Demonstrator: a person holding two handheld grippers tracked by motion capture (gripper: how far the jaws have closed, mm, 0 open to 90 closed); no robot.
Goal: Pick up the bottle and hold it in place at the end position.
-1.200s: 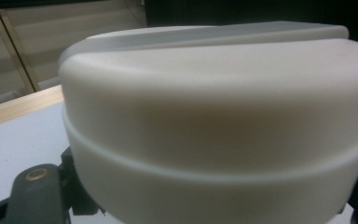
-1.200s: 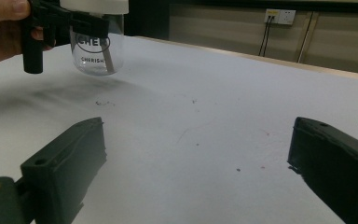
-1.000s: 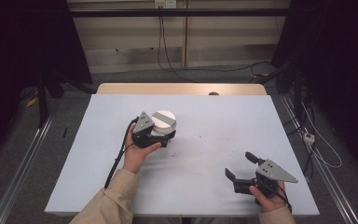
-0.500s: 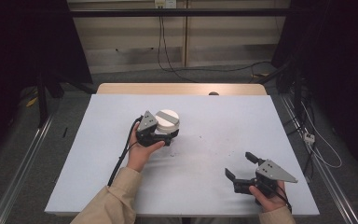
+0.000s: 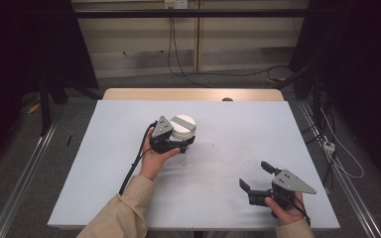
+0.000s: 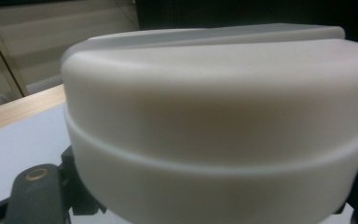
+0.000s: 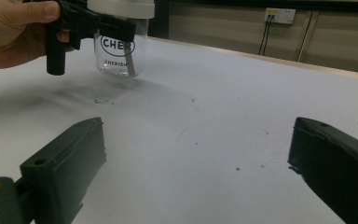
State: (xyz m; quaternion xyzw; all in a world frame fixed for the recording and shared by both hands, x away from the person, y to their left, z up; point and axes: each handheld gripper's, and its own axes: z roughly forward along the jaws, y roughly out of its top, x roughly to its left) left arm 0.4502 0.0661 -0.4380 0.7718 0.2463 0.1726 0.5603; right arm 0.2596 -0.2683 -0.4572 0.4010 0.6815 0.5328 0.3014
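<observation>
Mid-table, left gripper [image 5: 181, 144] fingers clamp jar [image 5: 183, 130] lid; right gripper [image 5: 257, 177] near front edge, fingers wide apart, empty.

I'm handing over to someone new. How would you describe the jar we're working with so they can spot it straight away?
On the pale blue table, look left of centre, where the left gripper clamps a clear plastic jar with a wide cream-white lid. Black lettering starting CHER on its side sets it apart.
</observation>
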